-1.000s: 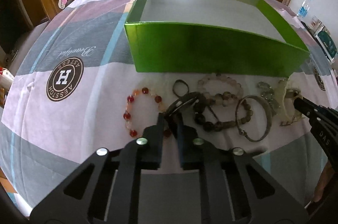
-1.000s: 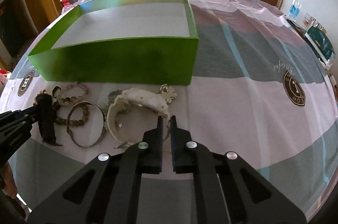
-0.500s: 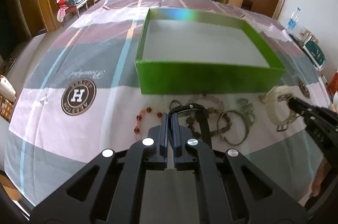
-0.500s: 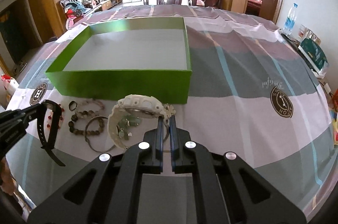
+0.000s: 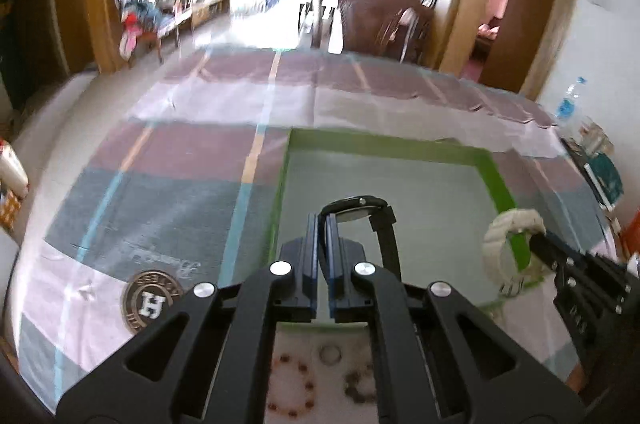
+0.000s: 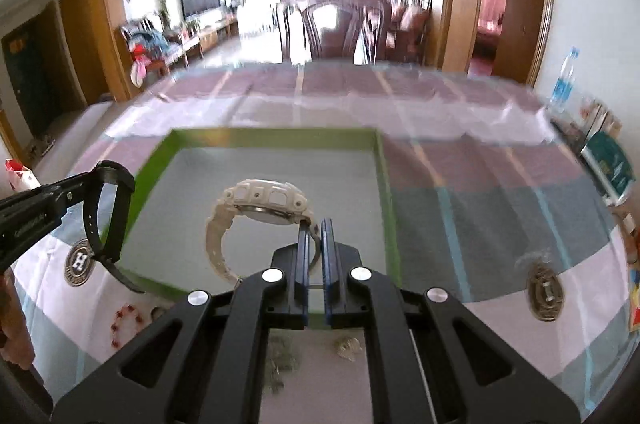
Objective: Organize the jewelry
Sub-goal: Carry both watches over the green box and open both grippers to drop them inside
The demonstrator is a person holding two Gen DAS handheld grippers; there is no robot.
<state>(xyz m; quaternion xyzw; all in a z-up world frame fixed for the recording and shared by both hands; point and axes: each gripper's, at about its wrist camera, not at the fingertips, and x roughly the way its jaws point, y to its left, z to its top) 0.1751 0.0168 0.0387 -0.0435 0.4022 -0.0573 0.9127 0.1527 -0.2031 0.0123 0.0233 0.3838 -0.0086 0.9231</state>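
Left wrist view: we pinch the light, floppy black watch (image 5: 362, 210) by its strap in our left gripper (image 5: 322, 224), while at three o'clock our right gripper (image 6: 315, 228) clamps the stiffer white watch (image 6: 260, 202) beside its case, both over the green box (image 5: 498, 184).

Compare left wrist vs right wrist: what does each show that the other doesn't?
Left wrist only: the small ring and dark bead bracelet on the tablecloth, under the left claw.

Right wrist only: the flower charm and metal chain pile, under the right claw.

Both: the green box, the black watch gripped by the left claw, the white watch gripped by the right claw, the red bead bracelet.
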